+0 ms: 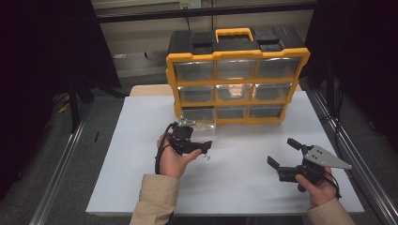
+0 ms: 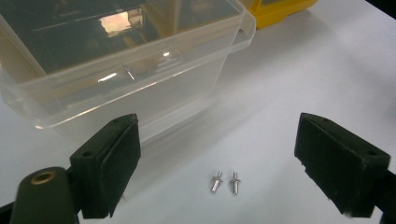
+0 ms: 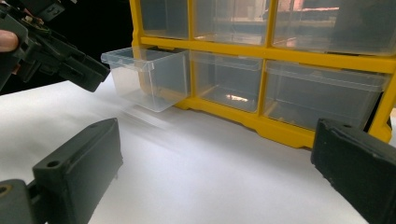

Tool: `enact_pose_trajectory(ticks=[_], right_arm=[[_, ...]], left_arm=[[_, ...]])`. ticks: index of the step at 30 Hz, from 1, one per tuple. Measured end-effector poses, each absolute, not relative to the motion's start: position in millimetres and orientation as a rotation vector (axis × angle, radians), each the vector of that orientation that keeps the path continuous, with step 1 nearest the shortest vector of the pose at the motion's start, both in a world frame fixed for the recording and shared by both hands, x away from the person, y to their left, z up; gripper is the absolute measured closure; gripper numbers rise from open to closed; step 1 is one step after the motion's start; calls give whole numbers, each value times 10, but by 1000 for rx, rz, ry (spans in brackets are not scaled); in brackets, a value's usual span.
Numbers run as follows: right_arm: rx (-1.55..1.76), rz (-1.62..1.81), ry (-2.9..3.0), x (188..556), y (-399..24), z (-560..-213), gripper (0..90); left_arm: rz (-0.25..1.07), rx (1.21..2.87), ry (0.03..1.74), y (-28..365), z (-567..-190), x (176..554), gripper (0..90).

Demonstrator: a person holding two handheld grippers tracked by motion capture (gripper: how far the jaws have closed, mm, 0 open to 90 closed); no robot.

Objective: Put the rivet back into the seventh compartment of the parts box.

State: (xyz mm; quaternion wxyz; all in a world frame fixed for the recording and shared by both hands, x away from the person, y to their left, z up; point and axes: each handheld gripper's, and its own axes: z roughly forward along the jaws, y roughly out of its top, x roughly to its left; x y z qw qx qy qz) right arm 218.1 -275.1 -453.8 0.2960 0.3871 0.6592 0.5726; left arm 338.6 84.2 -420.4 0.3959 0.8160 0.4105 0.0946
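Screws: two small silver screws [image 2: 225, 182] lie side by side on the white table [image 2: 299, 74], apart from each other and from both jaws.
High view, screws: tiny specks [image 1: 206, 157] just right of the left gripper [image 1: 205, 147], near the pulled-out drawer [image 1: 199, 127].
High view, left gripper: held in the left hand [image 1: 172, 157], left of centre, jaws pointing right.
High view, right gripper: the right gripper [image 1: 283, 153] sits at the near right in the right hand [image 1: 320, 186], jaws spread wide, nothing between them.
High view, organizer: yellow-and-black drawer organizer [image 1: 237, 75] stands at the far edge, bottom-left drawer drawn out.
Left gripper view: jaws wide apart, gripping nothing; screws on the table between them; clear drawer [image 2: 126, 60] just beyond, to the left.
Right gripper view: jaws wide, empty; clear drawer [image 3: 144, 74] juts from the organizer [image 3: 261, 60]; left gripper [image 3: 56, 51] at far left.
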Motion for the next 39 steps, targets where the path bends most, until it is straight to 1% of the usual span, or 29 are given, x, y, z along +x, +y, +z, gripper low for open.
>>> enact_pose_trajectory(ticks=[6, 9, 13, 19, 22, 23, 27, 32, 39], right_arm=[[1028, 1526, 1753, 2183, -2752, -4538, 16], [1028, 1525, 1754, 2183, -2752, -4538, 16], [1026, 1522, 1753, 2184, -2752, -4538, 16], [1033, 1526, 1749, 2182, -2747, -4537, 16], [1036, 1527, 1746, 2182, -2746, -4537, 16], [1033, 1526, 1749, 2182, -2746, -4537, 16], [1032, 1528, 1749, 2182, -2745, -4536, 16], [1027, 1525, 1749, 2184, -2743, -4537, 16], [1029, 1522, 1752, 2182, -2741, -4538, 16]], left_arm=[[247, 2082, 1038, 840, -4269, 3373, 152], [253, 2087, 1036, 842, -4294, 3369, 173], [259, 2099, 1019, 841, -4322, 3357, 226], [260, 2123, 999, 841, -4369, 3340, 334], [248, 2141, 985, 840, -4407, 3329, 406], [244, 2131, 983, 838, -4422, 3326, 443], [235, 2158, 973, 843, -4439, 3323, 530], [193, 2179, 966, 838, -4477, 3333, 652], [174, 2207, 959, 805, -4573, 3348, 708]])
